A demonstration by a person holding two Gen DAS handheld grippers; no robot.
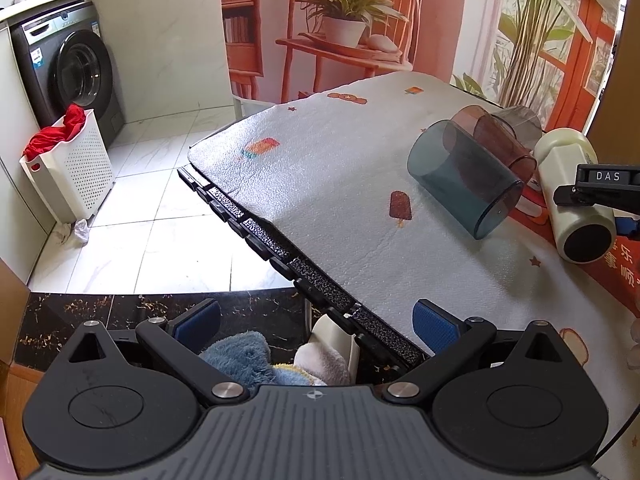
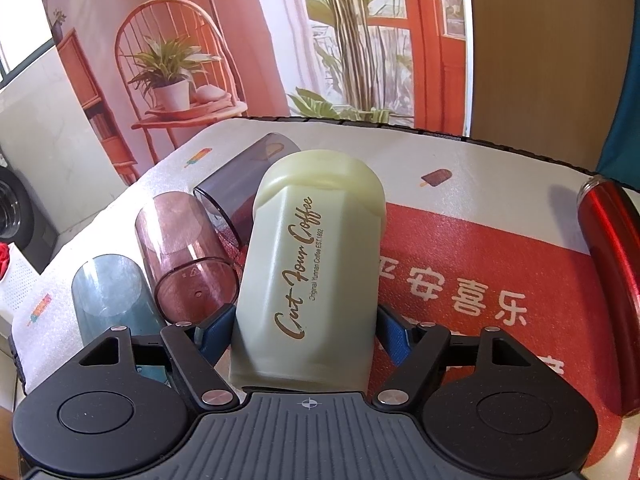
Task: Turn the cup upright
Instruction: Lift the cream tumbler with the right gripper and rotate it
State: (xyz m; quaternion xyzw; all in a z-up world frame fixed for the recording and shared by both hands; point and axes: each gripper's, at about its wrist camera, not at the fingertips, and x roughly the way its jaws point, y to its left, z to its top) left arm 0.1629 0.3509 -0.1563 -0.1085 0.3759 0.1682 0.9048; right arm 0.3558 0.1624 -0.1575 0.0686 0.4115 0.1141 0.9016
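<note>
Currently, step: righting the cream cup [image 2: 308,280], lying on the mat [image 2: 500,240].
Right gripper [image 2: 306,332]: pads pinching its body.
Left gripper [image 1: 316,320]: spread, idle.
Advice: pivot slowly, clear of the pink tumbler [image 2: 184,252].

pale green cup [image 2: 308,276] on its side

Cream cup [image 2: 308,280] — lower end hidden behind the right tool [image 2: 306,334] body. Blue cup [image 2: 108,300] partly covered by the same tool. Red bottle [image 2: 612,280] — cut off by the right edge.
</note>
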